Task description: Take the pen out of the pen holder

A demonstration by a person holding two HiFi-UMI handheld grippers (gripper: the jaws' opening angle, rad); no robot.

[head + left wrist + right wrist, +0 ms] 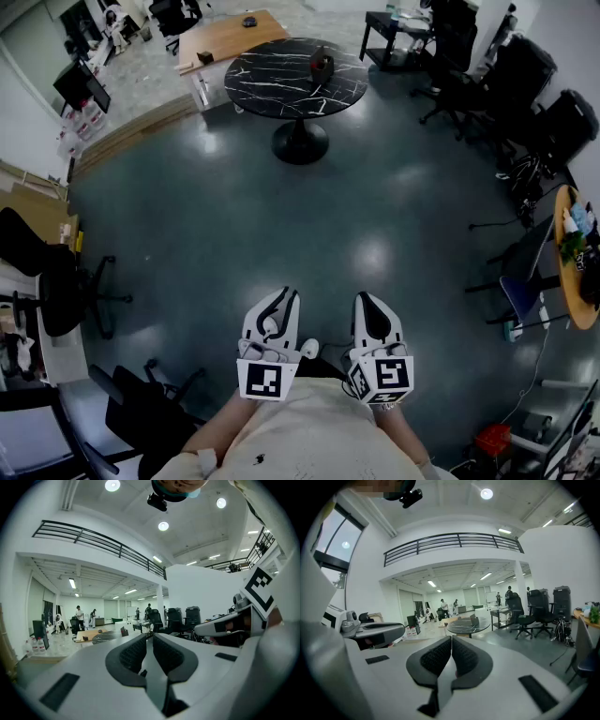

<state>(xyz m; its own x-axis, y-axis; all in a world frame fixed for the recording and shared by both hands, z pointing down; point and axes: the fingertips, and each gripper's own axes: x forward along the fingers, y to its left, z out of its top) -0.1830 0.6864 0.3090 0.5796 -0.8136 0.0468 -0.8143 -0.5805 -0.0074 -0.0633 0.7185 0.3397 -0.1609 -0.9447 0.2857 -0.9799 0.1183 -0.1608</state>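
The dark pen holder [322, 66] stands on a round black marble table [272, 89] far across the grey floor; the pen itself is too small to make out. Both grippers are held close to the person's body, well short of the table. My left gripper [289, 293] points level, its jaws together with nothing between them [151, 635]. My right gripper [367, 296] is shut and empty [451, 638]. It tips slightly down toward the table [464, 629] and holder [474, 619]. The left gripper view shows the holder [123, 631] small, left of the jaws.
Black office chairs [525, 89] cluster at the back right and others [56, 281] stand at the left. A wooden table [230, 36] lies beyond the marble one. A round side table [565, 281] with bottles is at the right edge. People stand far off [443, 605].
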